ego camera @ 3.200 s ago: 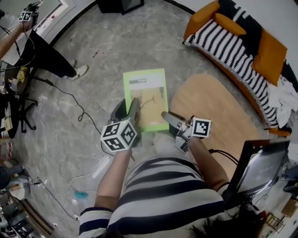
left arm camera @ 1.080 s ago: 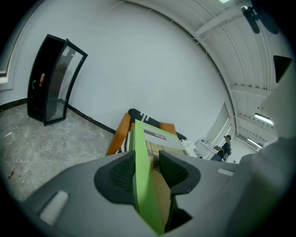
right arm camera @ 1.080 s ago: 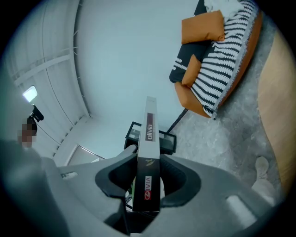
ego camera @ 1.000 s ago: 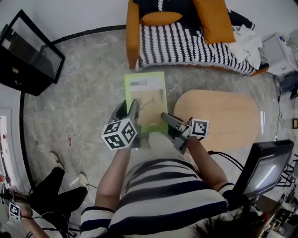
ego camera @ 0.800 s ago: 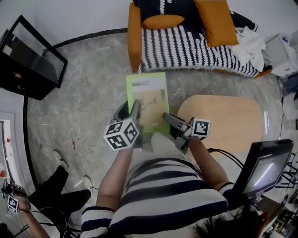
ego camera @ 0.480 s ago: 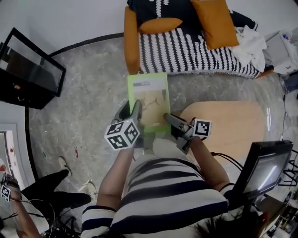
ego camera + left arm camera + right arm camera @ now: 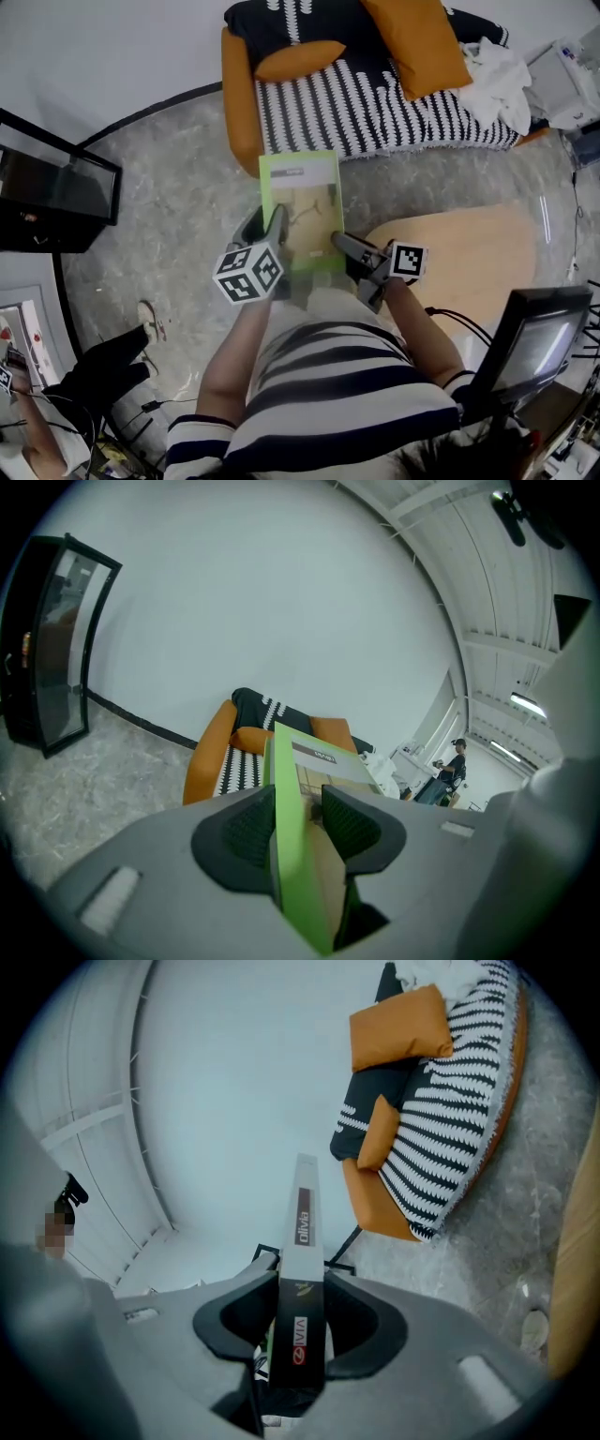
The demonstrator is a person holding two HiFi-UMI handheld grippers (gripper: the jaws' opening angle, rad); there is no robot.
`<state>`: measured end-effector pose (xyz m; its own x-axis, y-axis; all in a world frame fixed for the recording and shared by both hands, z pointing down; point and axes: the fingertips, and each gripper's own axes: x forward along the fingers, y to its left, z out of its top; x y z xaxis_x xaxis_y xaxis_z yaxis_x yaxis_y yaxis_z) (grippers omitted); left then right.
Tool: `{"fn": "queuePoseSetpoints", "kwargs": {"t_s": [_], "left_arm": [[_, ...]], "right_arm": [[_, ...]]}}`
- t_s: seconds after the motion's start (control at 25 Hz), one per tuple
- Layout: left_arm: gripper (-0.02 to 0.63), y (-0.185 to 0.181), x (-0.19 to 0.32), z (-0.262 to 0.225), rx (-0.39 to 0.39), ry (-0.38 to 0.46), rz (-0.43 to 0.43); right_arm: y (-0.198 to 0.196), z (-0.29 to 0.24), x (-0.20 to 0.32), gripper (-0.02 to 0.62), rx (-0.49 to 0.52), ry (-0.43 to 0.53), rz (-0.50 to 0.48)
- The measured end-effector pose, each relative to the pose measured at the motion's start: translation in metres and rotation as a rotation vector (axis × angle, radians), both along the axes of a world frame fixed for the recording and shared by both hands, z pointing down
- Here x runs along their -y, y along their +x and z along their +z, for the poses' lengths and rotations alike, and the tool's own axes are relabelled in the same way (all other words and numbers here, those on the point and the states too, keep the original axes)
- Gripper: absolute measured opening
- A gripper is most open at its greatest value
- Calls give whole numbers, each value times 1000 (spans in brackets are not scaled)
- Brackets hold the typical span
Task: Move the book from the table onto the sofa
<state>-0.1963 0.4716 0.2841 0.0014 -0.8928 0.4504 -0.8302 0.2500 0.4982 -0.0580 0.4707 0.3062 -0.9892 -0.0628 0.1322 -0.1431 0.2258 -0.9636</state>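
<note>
Closest in, my left gripper (image 7: 270,221) has its jaws part-way closed, pads pressing both covers of the green book (image 7: 300,202) at its left edge. My right gripper (image 7: 339,243) matches it on the right edge, jaws clamped across the spine. So the book is up in the air between the two, cover up, roughly flat above the grey marbled floor (image 7: 178,216). Off to the right sits the wooden counter (image 7: 469,253), and the book is clear of it. Just past the book's far edge comes the sofa (image 7: 239,103): orange arm nearest, striped seat behind, orange cushions (image 7: 417,42) on top, a white cloth (image 7: 502,67) at its right end.
</note>
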Motion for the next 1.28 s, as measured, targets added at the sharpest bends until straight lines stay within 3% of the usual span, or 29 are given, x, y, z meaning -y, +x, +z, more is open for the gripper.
{"fn": "queuePoseSetpoints", "kwargs": {"t_s": [0.44, 0.8, 1.28], "left_arm": [[155, 2, 45, 3, 26, 31, 74], [153, -22, 127, 3, -22, 16, 176], [149, -68, 193, 18, -42, 9, 255]], "right_arm": [[2, 9, 35, 149, 24, 25, 86], [-22, 4, 103, 149, -12, -7, 188], [-69, 19, 158, 149, -23, -18, 265]]}}
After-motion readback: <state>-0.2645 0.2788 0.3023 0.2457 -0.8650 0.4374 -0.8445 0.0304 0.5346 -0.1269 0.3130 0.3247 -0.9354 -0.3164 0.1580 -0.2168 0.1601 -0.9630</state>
